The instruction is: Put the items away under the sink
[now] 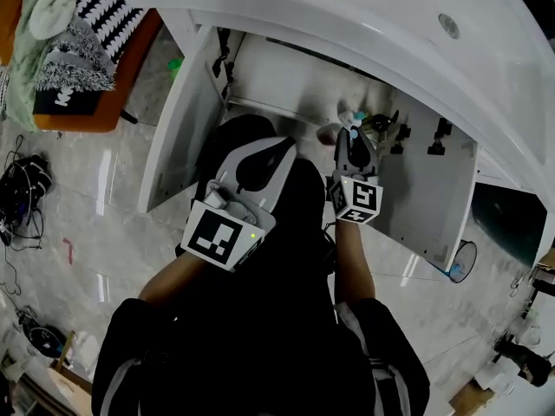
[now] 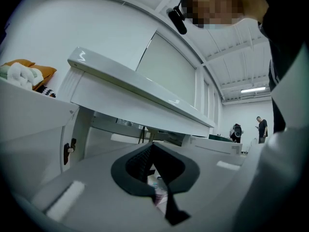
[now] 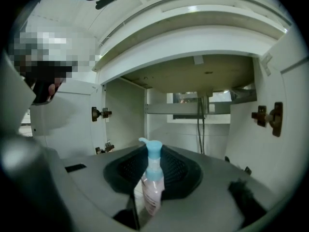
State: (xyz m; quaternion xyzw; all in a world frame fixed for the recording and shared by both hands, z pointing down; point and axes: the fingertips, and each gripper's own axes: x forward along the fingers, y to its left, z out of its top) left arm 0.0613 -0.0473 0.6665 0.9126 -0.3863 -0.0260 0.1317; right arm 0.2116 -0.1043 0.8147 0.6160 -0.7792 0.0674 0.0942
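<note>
The cabinet under the sink stands open, with one door swung wide at one side and the other door at the other. Between them is a broad gap. Inside, pipes run down the back wall, and a hinge juts from the edge of the door on the right of the right gripper view.

The right gripper is at the cabinet's mouth, its jaws partway apart and pinching a pump bottle, which stands nearly upright between the pads. The bottle has a clear body with pale pink liquid and a light blue pump top, its spout pointing to the left of the picture.

The left gripper sits beside it, outside the opening, with its jaw tips pressed together. Something pale and pinkish shows low in the slit between them — too small to tell what it is.
</note>
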